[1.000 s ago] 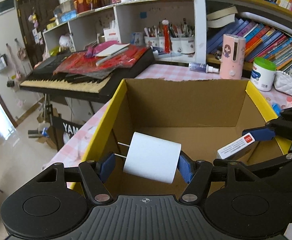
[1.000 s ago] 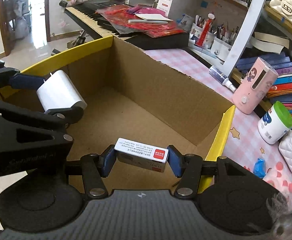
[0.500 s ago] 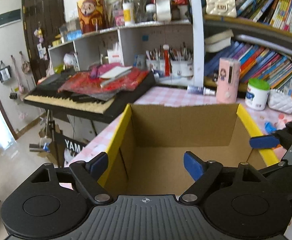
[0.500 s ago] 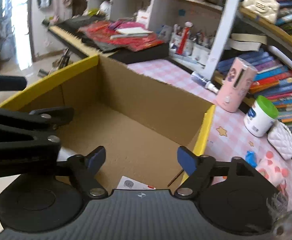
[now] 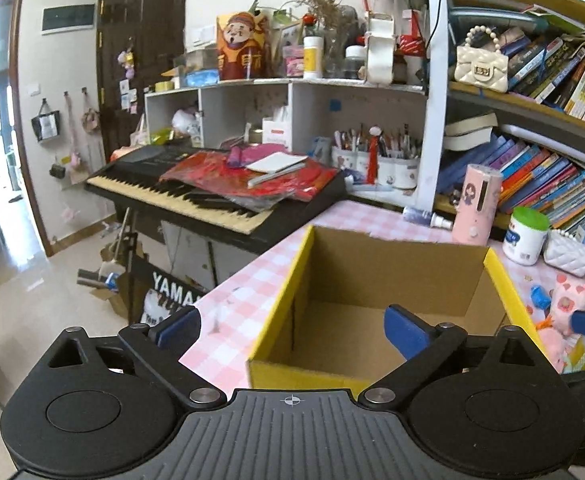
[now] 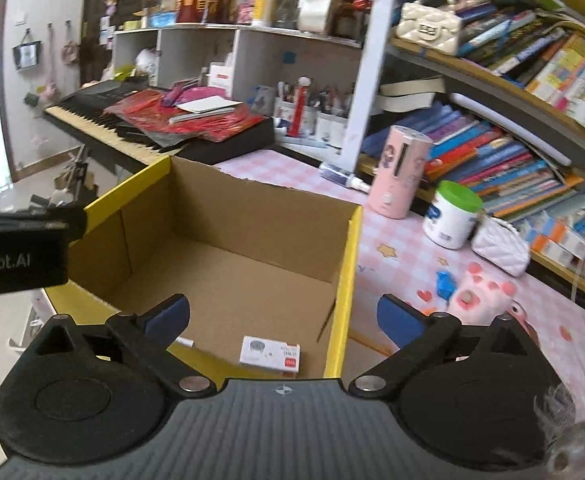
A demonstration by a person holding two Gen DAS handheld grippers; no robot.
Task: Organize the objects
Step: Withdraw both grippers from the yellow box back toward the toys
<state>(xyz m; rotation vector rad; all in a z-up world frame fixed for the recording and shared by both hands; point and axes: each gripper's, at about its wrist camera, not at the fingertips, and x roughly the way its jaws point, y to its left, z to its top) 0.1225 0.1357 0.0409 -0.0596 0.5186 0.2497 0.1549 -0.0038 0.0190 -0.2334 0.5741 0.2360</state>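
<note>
Cardboard, yellow-rimmed box (image 6: 344,256) holds the light, stiff white carton (image 6: 270,354) in its near corner; both my grippers (image 5: 292,326) (image 6: 282,314) have just opened wide, empty.

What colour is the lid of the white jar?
Green; the white jar shows best in the right wrist view.

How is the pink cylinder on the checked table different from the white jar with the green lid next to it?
The pink cylinder is taller and slimmer; the white jar is shorter and squatter. The cylinder is pink all over with a cartoon figure and a dark slot, while the jar is white with a blue label and a bright green lid. Both stand upright on the checked tablecloth, in front of the books, outside the cardboard box.
</note>
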